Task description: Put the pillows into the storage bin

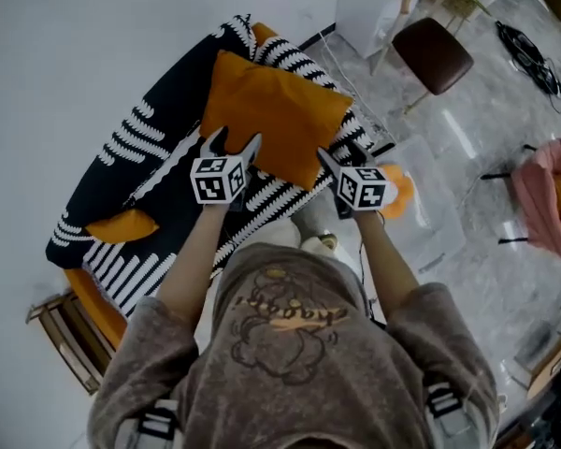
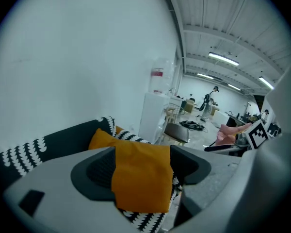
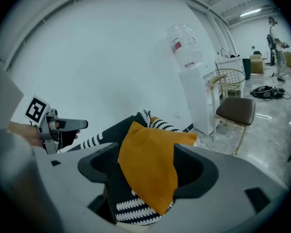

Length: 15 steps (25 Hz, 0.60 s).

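An orange pillow point(image 1: 276, 110) hangs tilted over a black sofa with white stripes point(image 1: 131, 171). My left gripper point(image 1: 234, 143) grips the pillow's near left corner and my right gripper point(image 1: 341, 157) its near right corner. In the left gripper view the orange cloth point(image 2: 140, 178) fills the gap between the jaws of the left gripper point(image 2: 143, 166). The right gripper view shows the same cloth point(image 3: 150, 166) pinched in the right gripper point(image 3: 148, 171), with the left gripper's marker cube point(image 3: 36, 109) beyond. A second orange pillow point(image 1: 122, 224) lies on the sofa at the left.
A brown chair point(image 1: 433, 52) stands on the marble floor at the upper right, and a pink cloth point(image 1: 552, 195) at the right edge. Something orange point(image 1: 399, 193) lies beside a pale translucent container point(image 1: 430, 213) on the floor. A wooden crate point(image 1: 65, 330) sits at the lower left.
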{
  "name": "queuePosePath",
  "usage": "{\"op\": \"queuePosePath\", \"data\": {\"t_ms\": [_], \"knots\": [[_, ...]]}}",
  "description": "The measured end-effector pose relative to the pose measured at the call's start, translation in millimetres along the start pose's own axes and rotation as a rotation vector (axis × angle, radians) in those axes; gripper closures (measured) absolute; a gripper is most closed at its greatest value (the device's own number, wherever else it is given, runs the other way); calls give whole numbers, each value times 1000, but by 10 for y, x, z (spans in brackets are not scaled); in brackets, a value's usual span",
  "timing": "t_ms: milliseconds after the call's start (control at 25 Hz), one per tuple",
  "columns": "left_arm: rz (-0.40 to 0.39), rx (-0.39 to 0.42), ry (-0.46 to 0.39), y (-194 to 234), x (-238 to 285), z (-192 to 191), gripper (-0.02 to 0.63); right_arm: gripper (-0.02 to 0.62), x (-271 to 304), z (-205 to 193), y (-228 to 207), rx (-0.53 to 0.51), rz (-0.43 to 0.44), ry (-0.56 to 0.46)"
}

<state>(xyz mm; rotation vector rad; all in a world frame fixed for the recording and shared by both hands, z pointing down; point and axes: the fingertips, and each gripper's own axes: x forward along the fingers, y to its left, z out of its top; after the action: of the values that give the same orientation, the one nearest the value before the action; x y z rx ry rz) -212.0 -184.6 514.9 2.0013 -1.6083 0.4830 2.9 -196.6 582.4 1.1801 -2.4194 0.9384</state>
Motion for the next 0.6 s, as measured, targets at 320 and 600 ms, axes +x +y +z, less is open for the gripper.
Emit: {"op": "queuePosePath", "data": {"t_ms": [320,600], "knots": [[31,-7,100,1477,745,-226,268,212,1208,-304,25,53,-140,105],[-14,38,184,2206,1870,-764,241,164,2024,-894,-447,82,-309,184]]}}
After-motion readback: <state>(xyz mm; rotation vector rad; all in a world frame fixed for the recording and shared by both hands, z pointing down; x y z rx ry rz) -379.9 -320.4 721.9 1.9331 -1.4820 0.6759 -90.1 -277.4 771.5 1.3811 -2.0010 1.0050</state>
